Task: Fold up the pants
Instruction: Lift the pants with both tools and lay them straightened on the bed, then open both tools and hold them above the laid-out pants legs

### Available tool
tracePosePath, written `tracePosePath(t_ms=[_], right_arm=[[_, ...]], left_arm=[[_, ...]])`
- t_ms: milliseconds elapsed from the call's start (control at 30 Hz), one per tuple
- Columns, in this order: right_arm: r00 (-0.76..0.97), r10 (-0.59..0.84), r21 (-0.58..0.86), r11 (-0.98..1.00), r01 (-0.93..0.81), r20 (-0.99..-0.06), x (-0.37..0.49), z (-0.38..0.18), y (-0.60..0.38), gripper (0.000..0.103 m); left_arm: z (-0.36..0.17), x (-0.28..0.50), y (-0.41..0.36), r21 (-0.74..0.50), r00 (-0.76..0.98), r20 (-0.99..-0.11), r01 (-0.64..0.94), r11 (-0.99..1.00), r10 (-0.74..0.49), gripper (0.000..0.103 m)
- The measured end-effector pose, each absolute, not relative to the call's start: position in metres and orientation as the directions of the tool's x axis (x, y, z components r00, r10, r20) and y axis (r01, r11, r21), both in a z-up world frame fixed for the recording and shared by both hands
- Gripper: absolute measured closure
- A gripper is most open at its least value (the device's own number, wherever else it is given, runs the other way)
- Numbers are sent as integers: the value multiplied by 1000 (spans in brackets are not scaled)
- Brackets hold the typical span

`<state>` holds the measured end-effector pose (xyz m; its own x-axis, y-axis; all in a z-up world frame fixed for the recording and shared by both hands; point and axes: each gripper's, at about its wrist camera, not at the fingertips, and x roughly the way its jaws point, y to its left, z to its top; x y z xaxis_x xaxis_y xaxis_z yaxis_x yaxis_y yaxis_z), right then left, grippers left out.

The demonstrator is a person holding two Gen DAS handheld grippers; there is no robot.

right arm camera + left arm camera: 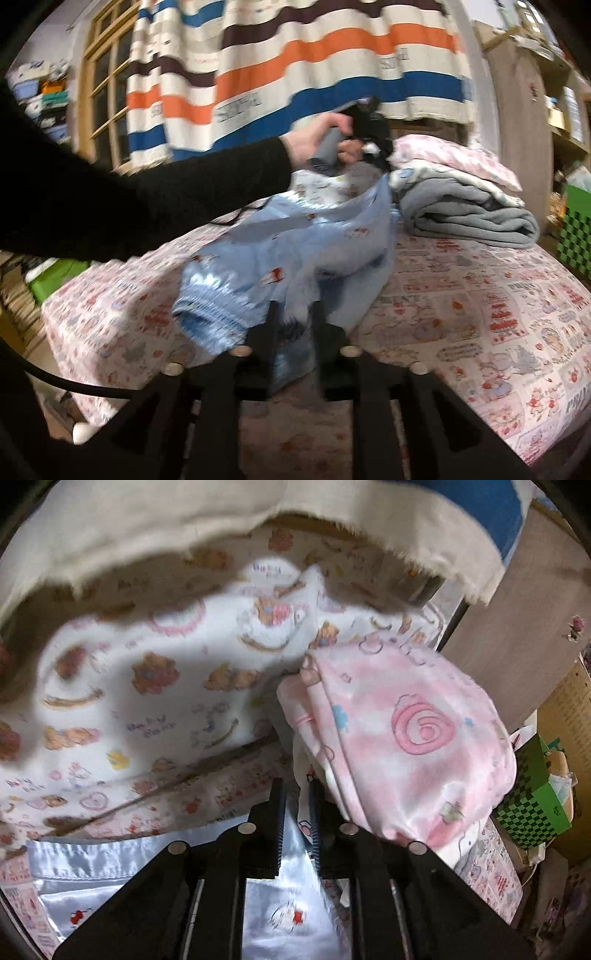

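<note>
Light blue satin pants (295, 251) with small red and white prints are lifted above the bed (480, 295), stretched between the two tools. The right tool (293, 314) is closed on a bunch of the blue cloth near the gathered elastic waistband (210, 314), and the cloth fills the narrow gap between its fingers. In the right wrist view the left hand (317, 140), with a black sleeve, holds the left tool (369, 147) at the far end of the pants, close to the folded grey blanket (469, 218) and the pink pillow (454, 155). In the left wrist view the left tool (297, 794) has its fingers nearly together with shiny pale cloth (288, 904) between them, so it grips the pants. Just beside it lies a pink bundle with a spiral print (406, 738), and behind is a white cloth with bear prints (166, 686). The bed has a sheet with pink and red cartoon squares. A striped curtain (295, 74) hangs behind the bed.
</note>
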<state>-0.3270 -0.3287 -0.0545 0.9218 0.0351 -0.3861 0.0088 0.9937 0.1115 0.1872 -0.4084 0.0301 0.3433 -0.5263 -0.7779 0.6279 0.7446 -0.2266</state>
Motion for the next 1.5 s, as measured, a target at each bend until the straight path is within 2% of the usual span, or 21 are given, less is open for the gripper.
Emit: tracePosePath(t_ms=[100, 133, 200, 533, 600, 767, 833, 900, 967, 1067, 1133, 1200, 1267, 1400, 1433, 1500], right_arm=[[930, -15, 112, 992, 61, -368, -325, -49, -341, 59], [929, -26, 110, 991, 71, -368, -324, -48, -344, 57], [929, -58, 100, 990, 101, -365, -321, -47, -352, 47], [934, -136, 15, 989, 149, -330, -293, -29, -370, 47], [934, -136, 27, 988, 153, -331, -283, -24, -378, 47], [930, -78, 80, 990, 114, -360, -255, -17, -394, 47], [921, -53, 105, 989, 101, -387, -241, -18, -399, 49], [903, -40, 124, 987, 102, -428, -225, -23, -402, 57], [877, -19, 139, 986, 97, -481, -212, -27, -402, 62], [857, 24, 170, 983, 74, -514, -200, -29, -403, 62], [850, -13, 150, 983, 108, -526, -193, -28, -403, 62], [823, -24, 144, 981, 128, -568, -183, -30, -407, 66], [776, -42, 124, 980, 153, -630, -171, -36, -408, 67], [733, 0, 143, 981, 133, -680, -158, -46, -409, 68], [723, 22, 165, 978, 128, -691, -155, -49, -411, 69], [701, 50, 198, 971, 132, -712, -149, -55, -416, 79]], left_arm=[[44, 177, -394, -187, 402, -750, 633, 751, -526, 76], [48, 173, -387, -177, 420, -739, 633, 753, -527, 75], [56, 163, -371, -164, 447, -717, 636, 754, -534, 73], [88, 115, -263, -26, 678, -575, 545, 838, -458, 67], [91, 109, -242, 4, 714, -553, 517, 856, -429, 64], [81, 95, -187, 4, 757, -537, 444, 896, -373, 64], [72, 82, -168, 11, 774, -535, 408, 913, -339, 64], [61, 65, -157, 45, 780, -554, 376, 926, -290, 64], [54, 46, -147, 43, 788, -538, 382, 923, -301, 63], [46, 28, -130, -14, 791, -516, 374, 927, -327, 59], [40, 22, -120, -38, 809, -502, 332, 942, -306, 59], [34, 21, -115, -37, 818, -500, 308, 951, -284, 59], [27, 21, -113, -54, 806, -516, 307, 950, -290, 57], [17, 15, -112, -95, 769, -546, 338, 936, -333, 56], [16, 13, -114, -84, 769, -547, 343, 936, -331, 56], [13, 9, -116, -64, 776, -545, 338, 939, -317, 56]])
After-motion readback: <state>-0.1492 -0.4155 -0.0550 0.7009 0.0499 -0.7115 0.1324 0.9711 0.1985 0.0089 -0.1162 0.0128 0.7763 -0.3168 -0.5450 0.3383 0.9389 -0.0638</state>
